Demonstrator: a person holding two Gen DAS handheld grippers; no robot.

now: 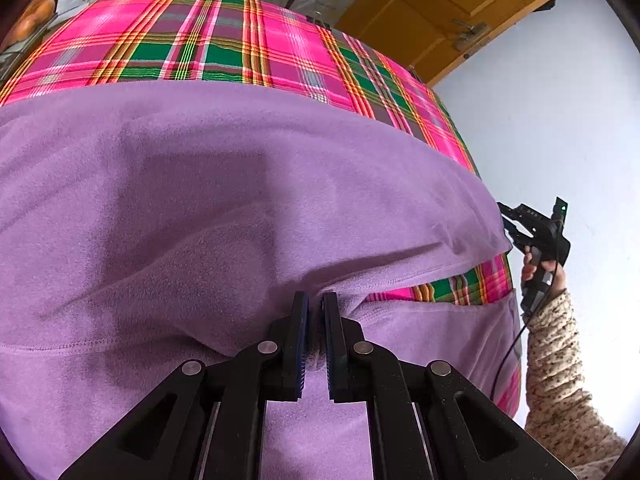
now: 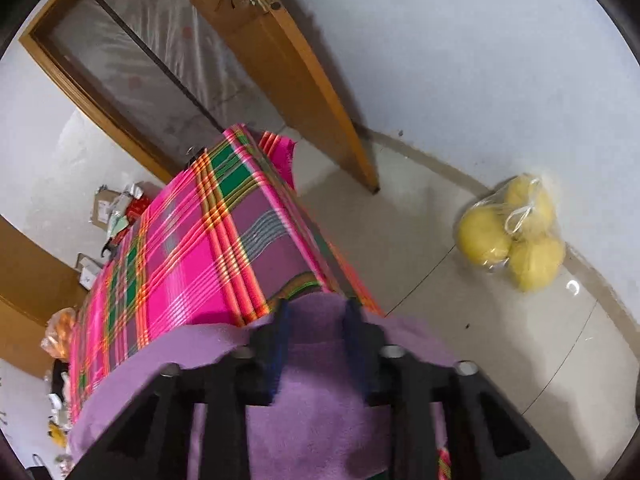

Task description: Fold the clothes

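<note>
Purple fleece garment point(image 1: 224, 200): it lies spread over the surface point(image 1: 240, 52), which is dressed in a pink and green plaid cloth, and one edge of it hangs off the side nearest the right gripper.

Left gripper point(image 1: 315, 300): your jaws are nearly together, clamped on a pinch of fleece near a stitched hem. The bite looks thin, so a sharp pull could let the fabric slide out.

Fold line: the fleece already ridges and bunches between your two grips. If you lift one side ahead of the other, you will likely set a skewed crease.

Plaid cloth: it lies loose under the garment. Drag the fleece instead of lifting it and the cloth may ride along and wrinkle beneath.

Right gripper point(image 2: 316, 308): your jaws stand apart with fleece lying between them. The wrist view is blurred, so you cannot count on either pad touching the fabric. Seen from the left wrist, this gripper point(image 1: 508, 224) sits at the garment's outer edge, but whether it has any cloth there is too small to tell.

Surface edge: the right gripper works just at the drop. If it does not take the fleece, that corner may slump toward the floor point(image 2: 460, 280).

Bag of yellow fruit point(image 2: 516, 236): well apart on the floor, no hazard.
</note>
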